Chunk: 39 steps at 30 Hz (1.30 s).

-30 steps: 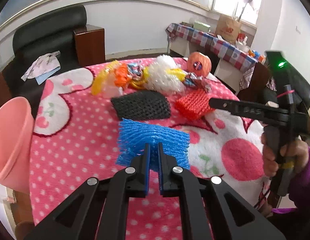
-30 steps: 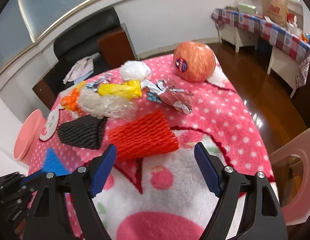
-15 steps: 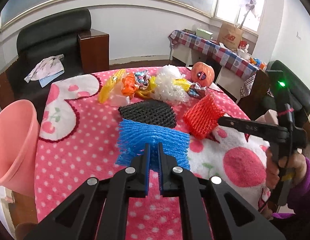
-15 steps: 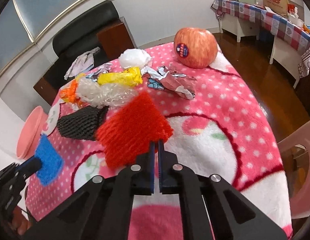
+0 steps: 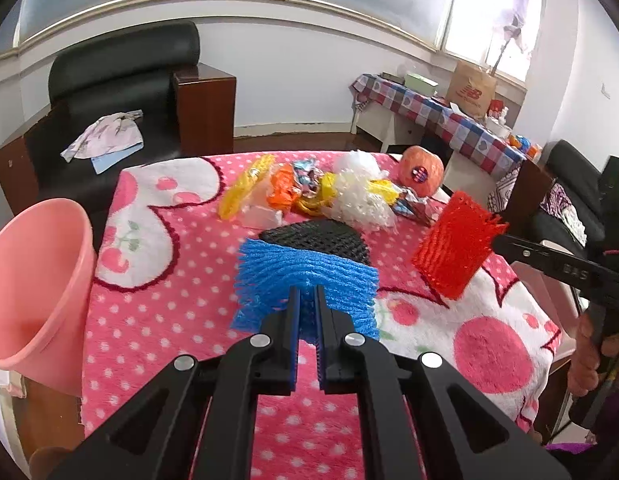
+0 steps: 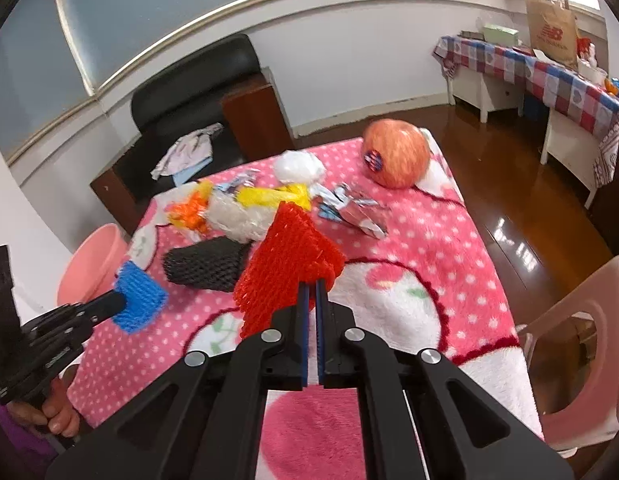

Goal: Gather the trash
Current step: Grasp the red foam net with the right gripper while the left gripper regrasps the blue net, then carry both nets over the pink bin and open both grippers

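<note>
Lifted clear of the tablecloth [image 6: 441, 240] since earlier, the red foam fruit net [image 6: 287, 264] is pinched by the right gripper [image 6: 312, 292]. The blue foam fruit net [image 5: 309, 276] is clamped in the left gripper [image 5: 308, 300], likely bound for the pink bin [image 5: 37, 280] at the table's left edge.

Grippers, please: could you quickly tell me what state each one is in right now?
Left gripper: closed on the blue foam net.
Right gripper: closed on the red foam net, lifted off the table.

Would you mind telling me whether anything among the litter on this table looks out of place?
Yes: the apple at the table's far corner. It is whole, with its sticker on, while everything near it is wrappers and foam netting. The left claw grips the blue net, the right claw the red net.
</note>
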Tool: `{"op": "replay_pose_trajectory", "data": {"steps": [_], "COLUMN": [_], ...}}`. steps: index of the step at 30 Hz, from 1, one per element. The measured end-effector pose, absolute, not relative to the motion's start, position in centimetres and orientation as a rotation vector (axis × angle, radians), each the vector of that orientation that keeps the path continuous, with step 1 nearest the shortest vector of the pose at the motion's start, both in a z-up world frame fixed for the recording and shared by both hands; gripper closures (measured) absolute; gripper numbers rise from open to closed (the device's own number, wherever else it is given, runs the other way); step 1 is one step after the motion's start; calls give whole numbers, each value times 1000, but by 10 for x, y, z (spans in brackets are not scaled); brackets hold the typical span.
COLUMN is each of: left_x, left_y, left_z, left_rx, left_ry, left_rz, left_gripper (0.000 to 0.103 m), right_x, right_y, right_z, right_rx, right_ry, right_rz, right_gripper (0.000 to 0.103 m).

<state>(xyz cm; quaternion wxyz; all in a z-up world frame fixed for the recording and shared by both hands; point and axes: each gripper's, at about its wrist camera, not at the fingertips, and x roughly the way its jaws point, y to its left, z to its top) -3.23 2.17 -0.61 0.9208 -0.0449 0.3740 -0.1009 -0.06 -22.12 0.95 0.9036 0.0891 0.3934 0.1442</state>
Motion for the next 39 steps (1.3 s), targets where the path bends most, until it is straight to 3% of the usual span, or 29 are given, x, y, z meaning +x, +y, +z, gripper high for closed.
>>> {"op": "replay_pose_trajectory", "data": {"steps": [12, 25, 37, 39], "left_x": [-43, -63, -63, -66], "left_y": [48, 158, 236, 238], "left_z": [11, 43, 13, 8], "left_rx": [-87, -125, -205, -208], "left_ry": [710, 613, 652, 659], "left_rz": [-102, 257, 447, 456], "left_gripper": [97, 97, 96, 93], "right_x": [18, 53, 57, 56], "right_y": [-170, -11, 118, 133], "right_z": [35, 64, 43, 36], "right_rx": [137, 0, -121, -145], "right_ry": [764, 690, 732, 749], "right_rz": [462, 791, 921, 934], "right_gripper": [100, 100, 100, 99]}}
